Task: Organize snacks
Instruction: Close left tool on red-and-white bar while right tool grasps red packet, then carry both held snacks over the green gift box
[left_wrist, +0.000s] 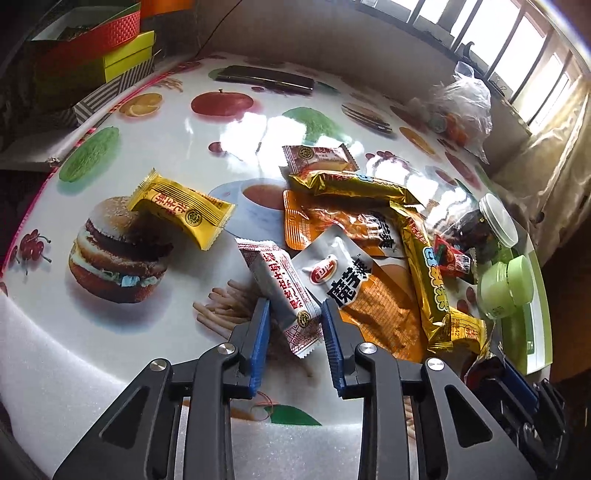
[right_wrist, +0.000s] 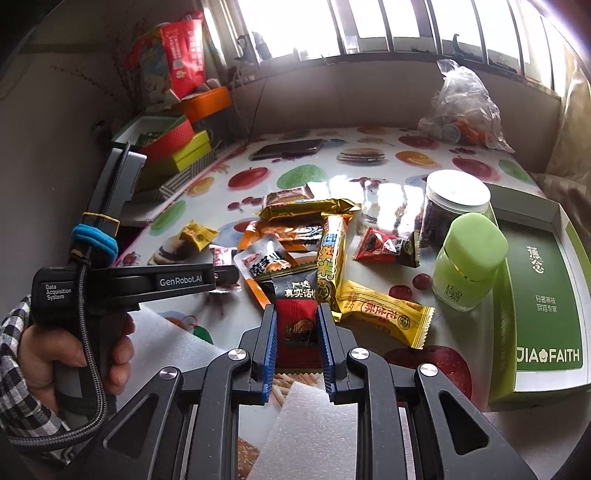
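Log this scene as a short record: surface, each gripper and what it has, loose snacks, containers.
surface: table with a food-print cover
left gripper: around a white and red snack packet; whether the pads press on it is unclear
right gripper: shut on a red and black packet
loose snacks: yellow packet; long gold bar; orange pouches
containers: white-lidded jar; green jar; green box
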